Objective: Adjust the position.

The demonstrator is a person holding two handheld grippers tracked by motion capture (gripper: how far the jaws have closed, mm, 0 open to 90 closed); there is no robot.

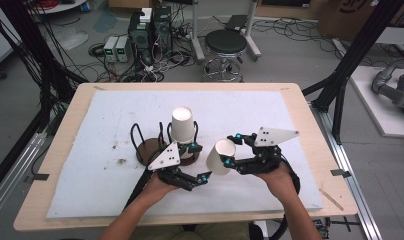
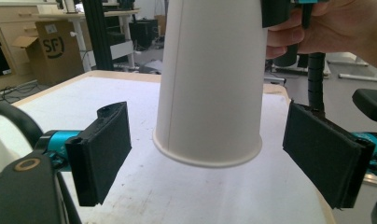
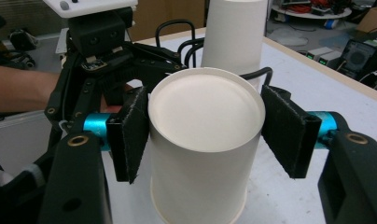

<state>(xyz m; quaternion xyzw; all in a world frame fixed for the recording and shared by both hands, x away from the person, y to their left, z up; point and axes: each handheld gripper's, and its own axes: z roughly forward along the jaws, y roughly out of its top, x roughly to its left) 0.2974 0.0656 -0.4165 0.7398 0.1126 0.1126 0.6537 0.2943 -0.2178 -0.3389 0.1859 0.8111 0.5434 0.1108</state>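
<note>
The right gripper (image 3: 206, 135) was clamped on a white paper cup (image 3: 203, 140). Its two black padded jaws pressed the wall from opposite sides just below the closed base, which faced the right gripper's camera. The left gripper (image 2: 207, 154) stood with its jaws wide apart, one on each side of the cup's rolled rim and touching neither side. In the left gripper view the cup (image 2: 210, 84) hung mouth down, clear of the mat.

The cup was probably very light and thin-walled, so a hard squeeze would likely have dented it or pushed it out of round. The stiffest places to hold looked like the band next to the base disc and the rolled lip; the middle of the wall would give first. The paper surface looked matte with a faint side seam, and the rough pads should have held it without much slipping.

In the high view the held cup (image 1: 220, 159) was just to the right of a black wire rack (image 1: 136, 135) on a round dark wooden base. A second, similar cup (image 1: 182, 125) sat upside down on that rack. Rack and grippers were over a white foam mat (image 1: 270, 110), soft-looking and smudged to the left of the rack. The mat lay on a pale wooden table (image 1: 65, 130).
</note>
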